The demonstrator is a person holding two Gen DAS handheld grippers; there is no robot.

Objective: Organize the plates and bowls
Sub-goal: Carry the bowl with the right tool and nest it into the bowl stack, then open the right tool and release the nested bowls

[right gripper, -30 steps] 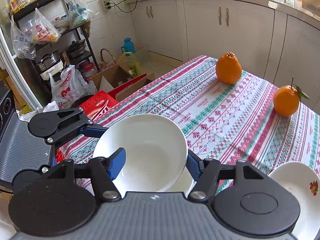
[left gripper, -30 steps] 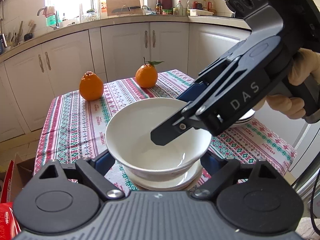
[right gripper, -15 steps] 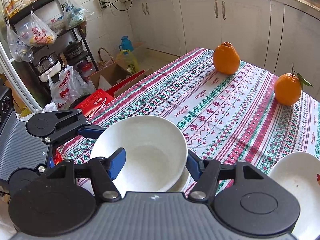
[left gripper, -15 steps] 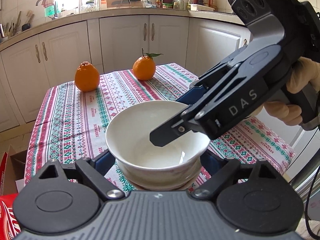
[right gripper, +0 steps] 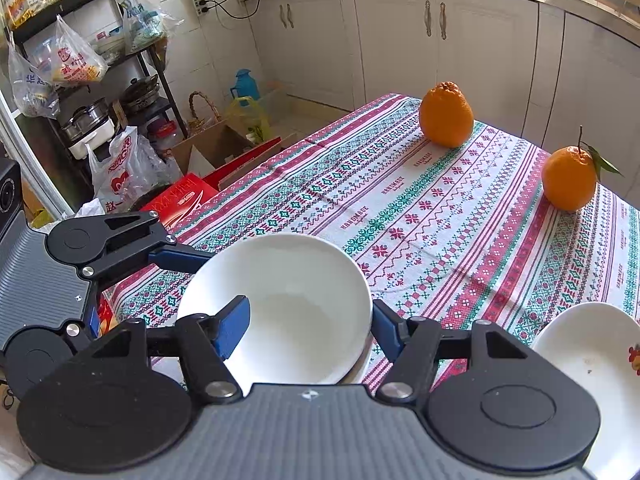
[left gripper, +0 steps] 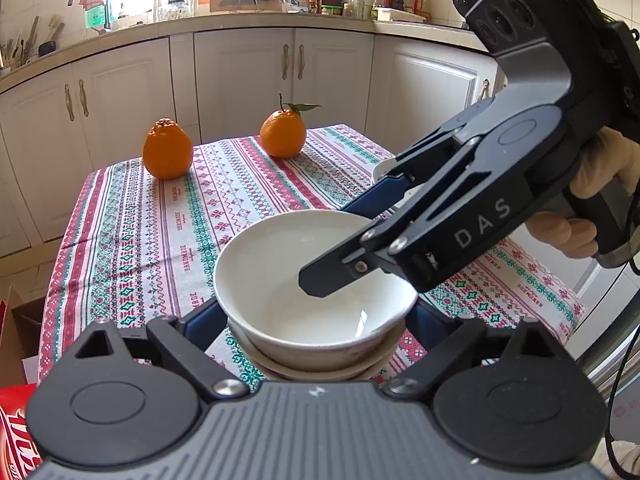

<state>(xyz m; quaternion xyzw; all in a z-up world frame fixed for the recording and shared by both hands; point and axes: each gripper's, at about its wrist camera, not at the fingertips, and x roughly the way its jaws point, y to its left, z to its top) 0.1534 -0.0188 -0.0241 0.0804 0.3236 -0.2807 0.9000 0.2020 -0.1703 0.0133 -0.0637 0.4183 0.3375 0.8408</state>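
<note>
A plain white bowl [left gripper: 316, 280] sits stacked in another white dish [left gripper: 320, 368] near the table's front edge. My left gripper [left gripper: 316, 320] is open, its blue fingers on either side of the bowl's base. My right gripper [right gripper: 308, 320] is open over the same bowl [right gripper: 288, 300], one blue finger [right gripper: 232, 328] inside the bowl, the other outside its rim. In the left wrist view the right gripper [left gripper: 344, 248] reaches in from the right. A second white dish with a flower print [right gripper: 592, 360] lies at the right.
Two oranges [left gripper: 167, 154] [left gripper: 283, 134] stand at the far side of the patterned tablecloth [left gripper: 160, 240]. White cabinets line the back. A red box [right gripper: 180, 200], cartons and bags lie on the floor left of the table, beside a cluttered shelf [right gripper: 80, 80].
Both cameras have tilted and drawn back slightly, so the bowl sits lower in both views. The bowl stays on the lower dish and both grippers remain open around it.
</note>
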